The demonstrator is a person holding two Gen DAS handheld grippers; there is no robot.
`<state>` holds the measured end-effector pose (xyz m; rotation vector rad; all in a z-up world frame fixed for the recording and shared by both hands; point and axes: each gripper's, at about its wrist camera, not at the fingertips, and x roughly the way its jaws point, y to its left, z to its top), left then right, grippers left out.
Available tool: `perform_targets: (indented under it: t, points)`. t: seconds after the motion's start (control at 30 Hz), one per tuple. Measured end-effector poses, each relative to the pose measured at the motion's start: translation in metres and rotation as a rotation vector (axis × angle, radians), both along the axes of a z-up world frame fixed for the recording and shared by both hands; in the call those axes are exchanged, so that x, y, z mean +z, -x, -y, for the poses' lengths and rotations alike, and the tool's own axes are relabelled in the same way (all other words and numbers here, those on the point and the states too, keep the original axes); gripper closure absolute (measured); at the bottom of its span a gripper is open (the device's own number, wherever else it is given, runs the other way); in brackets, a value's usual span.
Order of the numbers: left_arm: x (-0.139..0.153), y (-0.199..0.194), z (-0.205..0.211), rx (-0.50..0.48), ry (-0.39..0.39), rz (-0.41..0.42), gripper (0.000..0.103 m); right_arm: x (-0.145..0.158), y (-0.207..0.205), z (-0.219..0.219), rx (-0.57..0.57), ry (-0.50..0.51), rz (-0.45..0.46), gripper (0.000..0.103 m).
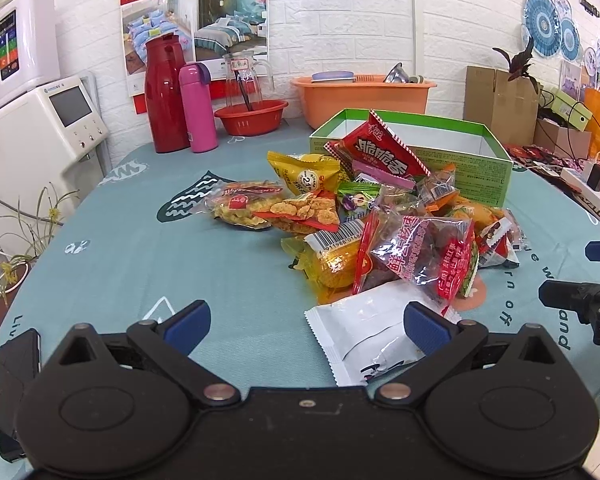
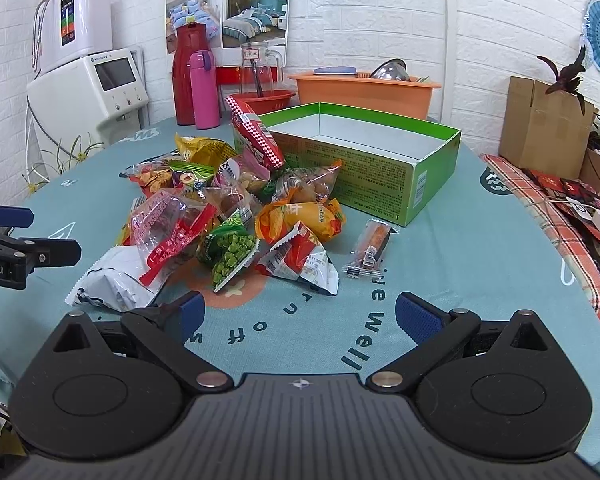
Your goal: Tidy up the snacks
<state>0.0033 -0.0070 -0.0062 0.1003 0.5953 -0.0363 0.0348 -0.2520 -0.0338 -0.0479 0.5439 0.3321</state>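
Big messy pile of snack packets (image 2: 228, 216) heaped beside an open, empty green box (image 2: 364, 160); one small bar (image 2: 370, 248) lies apart.

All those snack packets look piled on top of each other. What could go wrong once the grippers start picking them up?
1. The white packet lies tucked under the clear red-printed bag; the open left hand-held gripper pulling it may drag the pile.
2. The red packet leans on the green box and may topple.
3. The small snack bar lies flat and may slip from the open right hand-held gripper.
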Motion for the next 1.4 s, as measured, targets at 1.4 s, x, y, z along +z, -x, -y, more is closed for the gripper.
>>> perform_targets:
  t: [1.4]
  points:
    - [-0.005,-0.008,-0.005,0.000,0.017,-0.030,0.000,-0.007,-0.011,-0.007,0.026,0.018,-0.035,0.000]
